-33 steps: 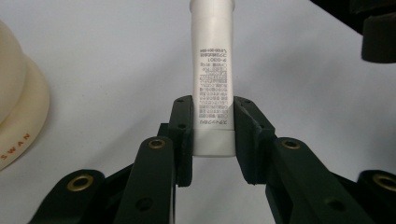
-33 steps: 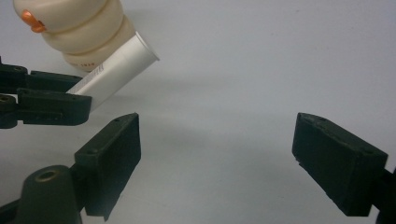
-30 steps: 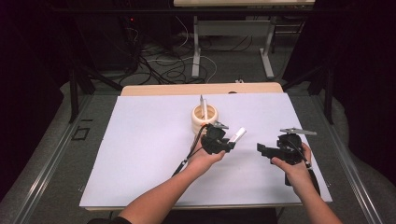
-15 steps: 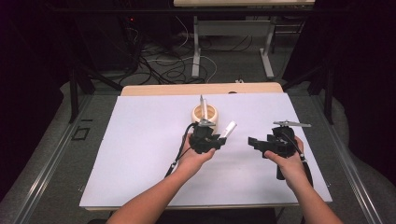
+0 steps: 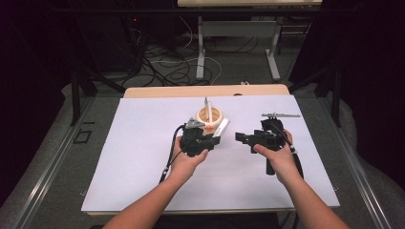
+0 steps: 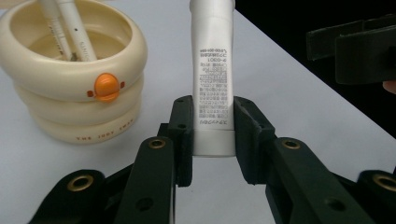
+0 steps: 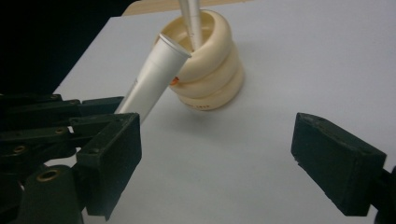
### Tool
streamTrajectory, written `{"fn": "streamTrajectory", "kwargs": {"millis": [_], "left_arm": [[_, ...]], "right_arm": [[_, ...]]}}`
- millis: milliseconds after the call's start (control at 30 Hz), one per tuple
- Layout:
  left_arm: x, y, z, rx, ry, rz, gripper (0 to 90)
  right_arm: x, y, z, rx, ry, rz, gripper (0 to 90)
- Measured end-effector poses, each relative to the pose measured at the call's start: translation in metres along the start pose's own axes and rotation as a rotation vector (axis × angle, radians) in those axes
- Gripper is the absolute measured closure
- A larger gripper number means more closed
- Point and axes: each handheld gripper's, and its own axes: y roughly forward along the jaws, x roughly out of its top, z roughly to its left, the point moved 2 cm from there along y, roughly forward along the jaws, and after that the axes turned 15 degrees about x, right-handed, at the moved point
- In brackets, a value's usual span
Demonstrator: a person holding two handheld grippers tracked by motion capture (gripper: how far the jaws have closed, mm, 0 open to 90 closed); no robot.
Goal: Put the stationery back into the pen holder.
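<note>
A white tube [image 6: 214, 70] with printed text stands between the jaws of my left gripper [image 6: 212, 128], which is shut on its lower end. In the high view the left gripper [image 5: 213, 140] sits mid-table, and the tube [image 5: 222, 127] slants up and right, next to a cream ringed cup [image 5: 210, 117]. The cup [image 6: 70, 70] has an orange button on its side and holds two white pens [image 6: 74, 30]. My right gripper [image 5: 243, 138] hovers just right of the left one, jaws pointing left. The right gripper [image 7: 219, 163] is open, facing the tube [image 7: 154, 79] and the cup [image 7: 210, 70].
A white sheet [image 5: 143, 157] covers the table, with a strip of bare wood [image 5: 157, 91] at its far edge. Table legs and loose cables [image 5: 191, 67] lie on the dark floor beyond. The left gripper's cable [image 5: 169, 157] trails along the left forearm.
Both hands have shifted left and risen a little. The left gripper has carried the tube nearer the cup, and the right gripper has followed, closing the gap.
</note>
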Motion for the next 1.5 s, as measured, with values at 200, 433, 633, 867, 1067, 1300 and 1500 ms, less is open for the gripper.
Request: {"fn": "streamTrajectory", "kwargs": {"millis": [200, 433, 633, 867, 1067, 1300, 1500], "left_arm": [[-0.006, -0.009, 0.007, 0.005, -0.046, -0.021, 70.6], [-0.013, -0.016, 0.018, 0.032, -0.082, -0.046, 70.6], [-0.017, -0.020, 0.025, 0.047, -0.097, -0.069, 70.6], [-0.019, -0.024, 0.031, 0.058, -0.114, -0.084, 70.6], [-0.019, -0.024, 0.031, 0.048, -0.119, -0.081, 70.6], [-0.019, -0.023, 0.023, 0.031, -0.100, -0.090, 70.6], [-0.018, -0.022, 0.018, 0.019, -0.098, -0.097, 70.6]], "right_arm": [[0.008, 0.015, 0.013, 0.066, 0.011, 0.023, 18.3], [0.015, 0.035, 0.023, 0.134, 0.064, 0.040, 20.7], [0.019, 0.052, 0.027, 0.171, 0.121, 0.043, 23.1], [0.022, 0.069, 0.030, 0.206, 0.181, 0.026, 26.6], [0.023, 0.078, 0.033, 0.217, 0.212, 0.023, 29.2], [0.023, 0.082, 0.031, 0.197, 0.233, 0.007, 35.1], [0.023, 0.082, 0.028, 0.189, 0.253, -0.012, 41.9]]}}
